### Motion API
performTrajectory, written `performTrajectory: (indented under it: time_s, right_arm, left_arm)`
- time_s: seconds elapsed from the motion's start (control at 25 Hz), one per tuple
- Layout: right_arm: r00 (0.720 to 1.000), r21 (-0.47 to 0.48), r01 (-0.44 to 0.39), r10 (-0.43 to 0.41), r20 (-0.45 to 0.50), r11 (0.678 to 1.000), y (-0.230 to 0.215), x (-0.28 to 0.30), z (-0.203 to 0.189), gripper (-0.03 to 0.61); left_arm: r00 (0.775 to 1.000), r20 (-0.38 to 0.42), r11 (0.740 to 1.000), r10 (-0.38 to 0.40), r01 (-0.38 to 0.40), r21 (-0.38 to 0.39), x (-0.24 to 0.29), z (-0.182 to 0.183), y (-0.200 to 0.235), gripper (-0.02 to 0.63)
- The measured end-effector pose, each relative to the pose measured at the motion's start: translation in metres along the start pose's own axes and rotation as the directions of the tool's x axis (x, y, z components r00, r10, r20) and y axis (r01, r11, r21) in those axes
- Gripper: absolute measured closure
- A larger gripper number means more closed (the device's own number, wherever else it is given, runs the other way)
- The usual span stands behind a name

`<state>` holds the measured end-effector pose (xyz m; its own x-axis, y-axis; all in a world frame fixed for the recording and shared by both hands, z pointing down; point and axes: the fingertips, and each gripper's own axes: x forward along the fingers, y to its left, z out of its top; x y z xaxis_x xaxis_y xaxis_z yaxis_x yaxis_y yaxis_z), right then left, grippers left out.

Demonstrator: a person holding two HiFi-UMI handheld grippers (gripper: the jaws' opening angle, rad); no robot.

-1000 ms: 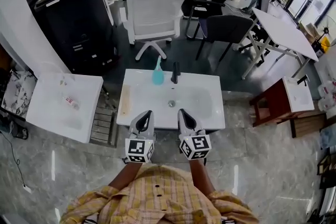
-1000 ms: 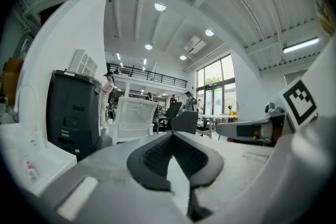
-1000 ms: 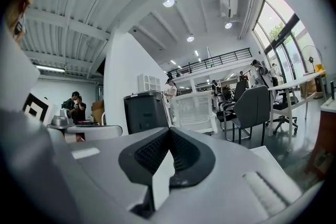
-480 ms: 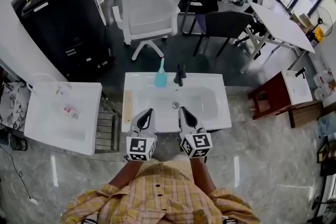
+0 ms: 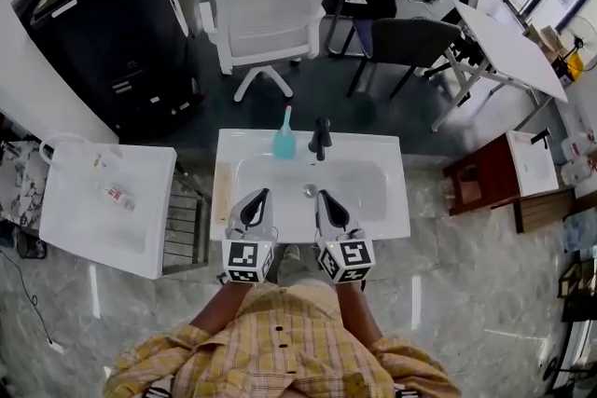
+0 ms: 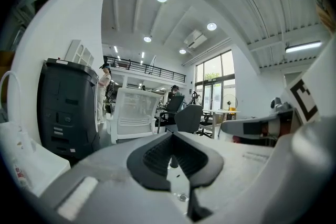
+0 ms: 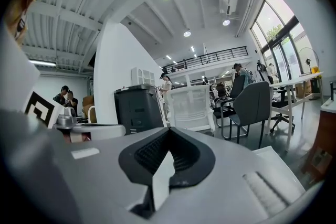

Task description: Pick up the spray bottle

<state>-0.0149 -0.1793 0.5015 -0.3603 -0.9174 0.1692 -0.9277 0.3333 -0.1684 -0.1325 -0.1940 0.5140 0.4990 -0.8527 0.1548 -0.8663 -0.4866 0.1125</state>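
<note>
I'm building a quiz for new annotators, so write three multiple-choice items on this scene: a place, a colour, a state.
1. Where does the teal plastic spray bottle stand? A) on the white ceramic basin's back rim; B) in the bowl; C) on the floor.
2. What colour is the basin's tap? A) chrome; B) black; C) white.
3. How are the left gripper's jaws? A) wide apart; B) closed on the bottle; C) together, empty.
Answers: 1 A, it stands left of the tap; 2 B, dark against the white basin; 3 C, the left gripper view shows tips meeting, nothing between.
</note>
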Motion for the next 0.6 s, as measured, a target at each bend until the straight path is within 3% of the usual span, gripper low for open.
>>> performTrajectory:
  time_s: [0.6]
  right_arm:
    - [0.998, 0.035, -0.039, 0.041, -0.043, 0.999, -0.047, 0.059, -0.012, 0.585]
  left_arm:
    - [0.995, -0.086, 0.999, 0.051, -0.05, 0.01, 0.073, -0.019, 0.017, 0.615]
